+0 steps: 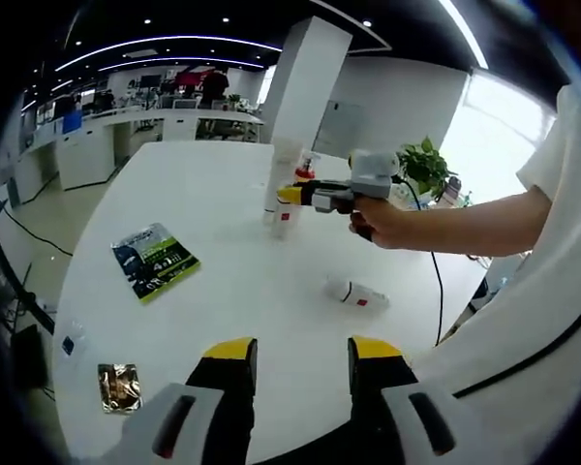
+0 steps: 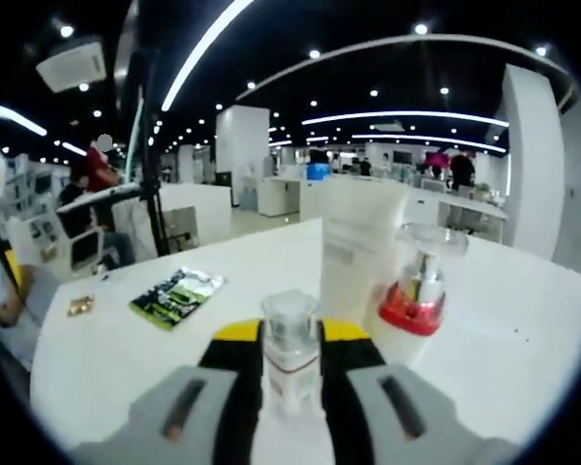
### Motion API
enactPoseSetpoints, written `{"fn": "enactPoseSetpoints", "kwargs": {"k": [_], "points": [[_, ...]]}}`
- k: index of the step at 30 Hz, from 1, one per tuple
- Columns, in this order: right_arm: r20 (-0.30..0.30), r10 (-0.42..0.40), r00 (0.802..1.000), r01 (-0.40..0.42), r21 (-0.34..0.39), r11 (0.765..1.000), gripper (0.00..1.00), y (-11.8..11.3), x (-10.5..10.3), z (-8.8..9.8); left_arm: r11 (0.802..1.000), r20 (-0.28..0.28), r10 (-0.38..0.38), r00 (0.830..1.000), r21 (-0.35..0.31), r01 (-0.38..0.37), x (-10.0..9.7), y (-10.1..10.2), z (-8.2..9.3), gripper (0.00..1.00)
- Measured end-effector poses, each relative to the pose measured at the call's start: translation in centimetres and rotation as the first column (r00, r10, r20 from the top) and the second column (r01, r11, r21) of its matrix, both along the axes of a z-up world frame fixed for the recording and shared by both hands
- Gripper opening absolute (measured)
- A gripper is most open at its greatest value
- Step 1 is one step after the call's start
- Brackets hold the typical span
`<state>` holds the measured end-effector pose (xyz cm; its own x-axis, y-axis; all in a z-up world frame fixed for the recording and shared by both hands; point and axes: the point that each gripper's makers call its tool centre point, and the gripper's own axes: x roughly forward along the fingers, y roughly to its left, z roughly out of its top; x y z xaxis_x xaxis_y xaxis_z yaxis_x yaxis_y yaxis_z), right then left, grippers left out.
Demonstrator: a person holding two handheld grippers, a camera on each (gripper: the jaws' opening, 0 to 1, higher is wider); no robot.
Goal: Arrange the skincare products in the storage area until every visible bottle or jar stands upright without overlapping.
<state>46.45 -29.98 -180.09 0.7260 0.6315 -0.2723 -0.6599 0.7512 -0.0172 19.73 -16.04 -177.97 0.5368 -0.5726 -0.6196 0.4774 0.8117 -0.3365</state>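
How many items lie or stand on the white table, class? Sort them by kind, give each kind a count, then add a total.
Upright skincare containers: 3, a small clear-capped bottle, a tall white tube, a red-collared pump bottle
Bottles lying on their side: 1, white bottle
Flat packets: 2, green-black packet, small gold packet
Total: 6
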Motion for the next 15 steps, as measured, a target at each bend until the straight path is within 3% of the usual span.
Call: {"fn": "enactPoseSetpoints", "kwargs": {"k": [15], "points": [[-0.030,-0.042,0.999,0.041,-0.029,0.999,0.30,-0.57,-0.12,-0.38,1.000,0.003,-0.004,1.000,0.001,0.004,0.18,-0.25,-0.09,0.38]]}}
